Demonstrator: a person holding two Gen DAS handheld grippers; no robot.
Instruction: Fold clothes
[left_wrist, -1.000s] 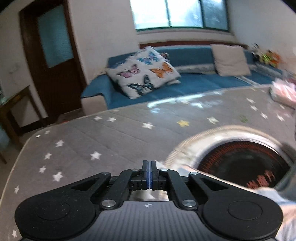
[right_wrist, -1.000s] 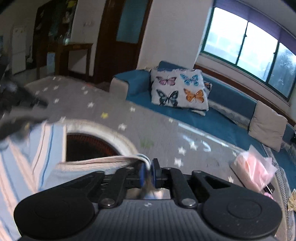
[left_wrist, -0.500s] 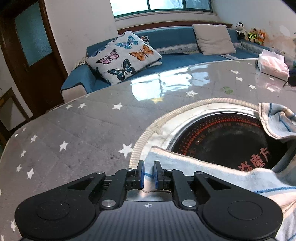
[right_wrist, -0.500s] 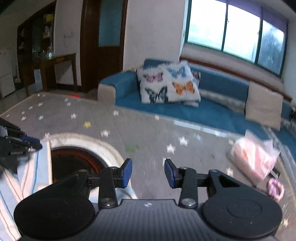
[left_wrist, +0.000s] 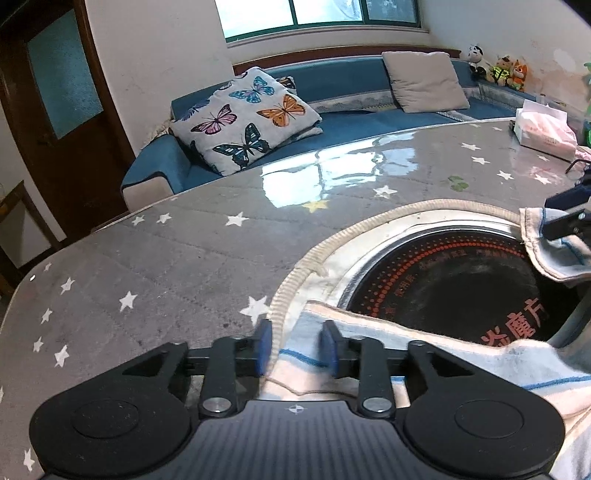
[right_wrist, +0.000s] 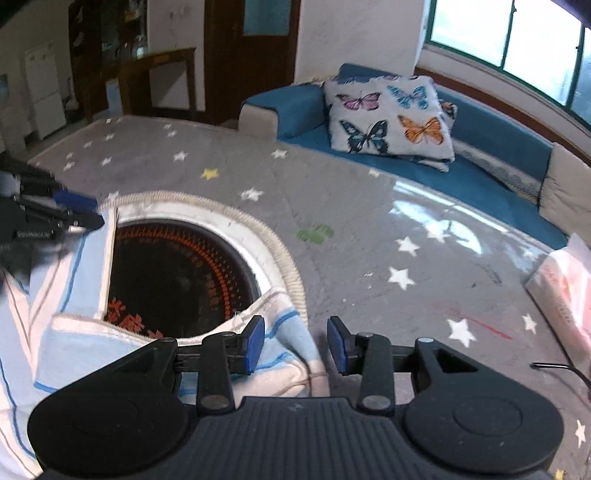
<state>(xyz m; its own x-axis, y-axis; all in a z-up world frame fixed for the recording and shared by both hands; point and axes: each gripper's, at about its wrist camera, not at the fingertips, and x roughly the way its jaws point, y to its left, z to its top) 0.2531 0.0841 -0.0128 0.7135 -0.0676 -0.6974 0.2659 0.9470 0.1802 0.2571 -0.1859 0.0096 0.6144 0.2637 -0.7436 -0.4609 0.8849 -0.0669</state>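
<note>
**A:** Both corners look let go. How should this step be finished well?

**B:** I'd judge it a release after laying a fold. The left gripper (left_wrist: 295, 349) has its jaws spread apart, and the hem of the striped garment (left_wrist: 369, 347) lies loose between the blue pads, gripped by nothing. Best to lift straight up and back, so that no pad drags the cloth and spoils the fold.

**A:** And the other hand?

**B:** The right gripper (right_wrist: 296, 341) is spread wide too, and holds nothing. The garment's corner (right_wrist: 280, 332) sits under and just beside its left pad; the right pad is over the bare grey star-patterned table cover (right_wrist: 369, 229). The same advice holds: rise first, then move away.

**A:** Where does the cloth lie overall?

**B:** Draped at the near edge of the table, with its hems lapping over the rim of the round black hotplate (left_wrist: 454, 280) sunk in the middle. One part reaches the far side of the ring, under the right gripper's tips as the left wrist view shows them.

**A:** Anything beyond it to mind?

**B:** A tissue pack (left_wrist: 543, 129) stands well apart, toward the far edge. Behind the table is the blue sofa (right_wrist: 480, 147) with the butterfly cushion (right_wrist: 388, 118).
</note>
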